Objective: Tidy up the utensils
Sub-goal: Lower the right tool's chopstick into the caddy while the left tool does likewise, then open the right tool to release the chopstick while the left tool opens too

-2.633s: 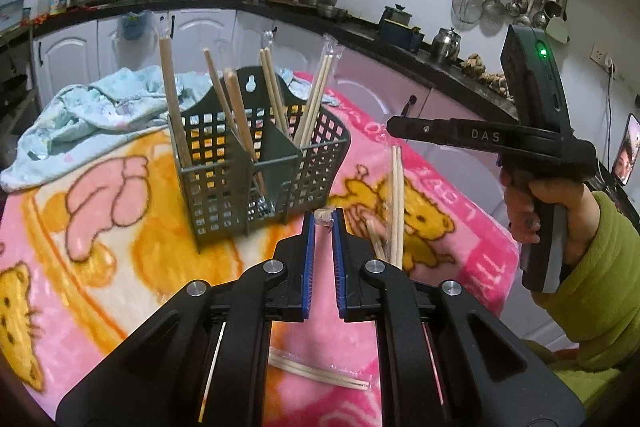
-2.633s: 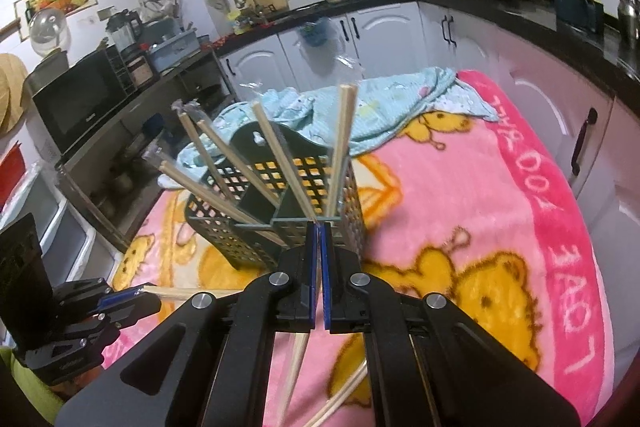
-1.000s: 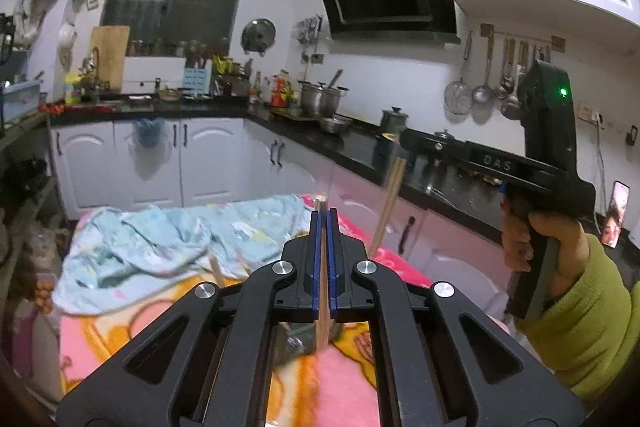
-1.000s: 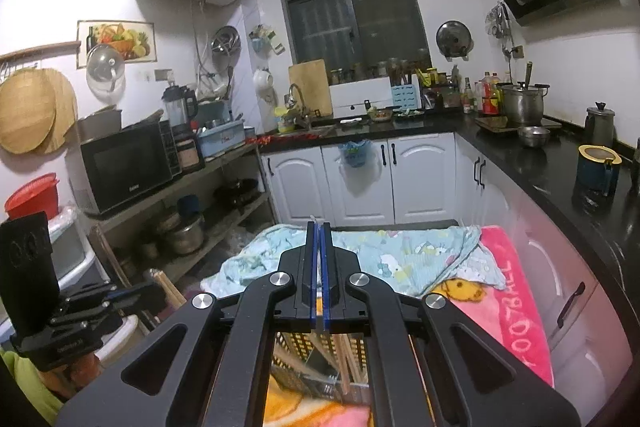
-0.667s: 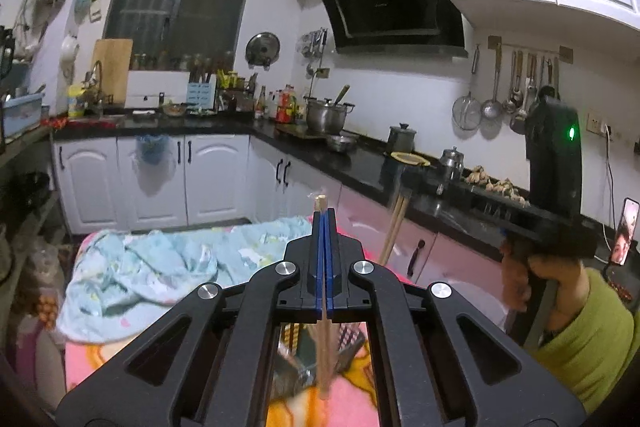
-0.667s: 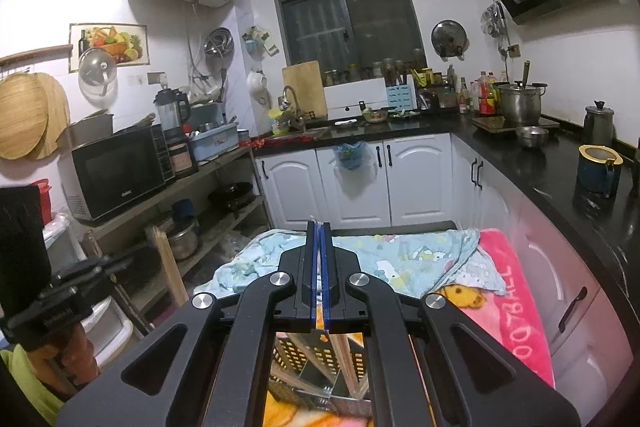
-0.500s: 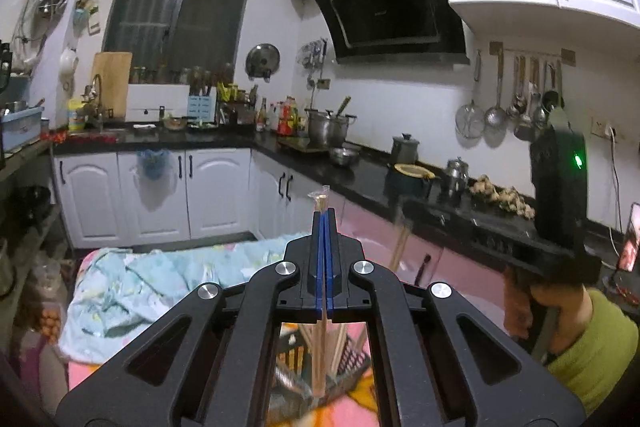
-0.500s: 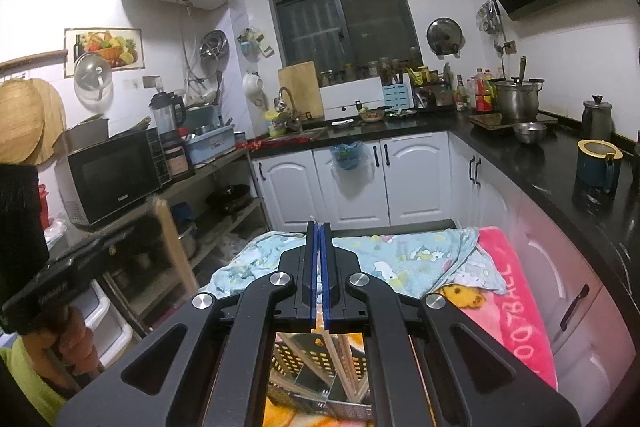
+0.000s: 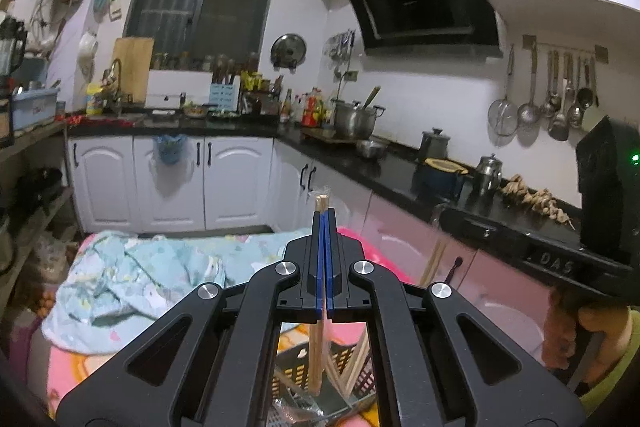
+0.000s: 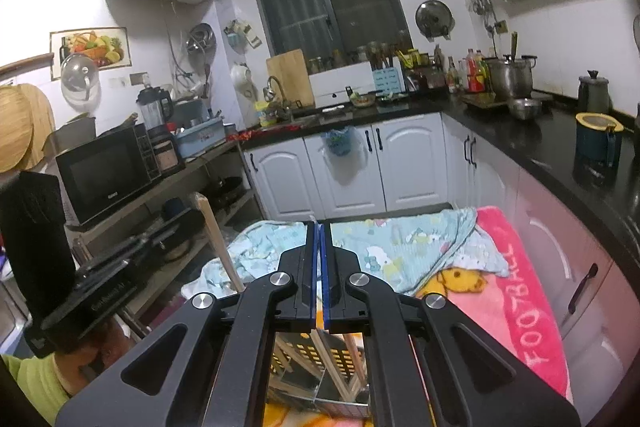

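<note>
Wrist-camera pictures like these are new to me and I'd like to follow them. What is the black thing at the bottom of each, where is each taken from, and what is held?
There is no robot here. A person holds a hand-held claw in each hand, and a wide-angle camera on each looks along its two fingers. One picture is taken from the left claw and the other from the right claw, so each also shows the other from the side.

Both claws are shut. The left one pinches an upright chopstick. The right one seems to hold the other chopsticks, which hang below its tip.

Below them a dark grid basket with chopsticks in it stands on a pink blanket. A light blue cloth lies behind it.
</note>
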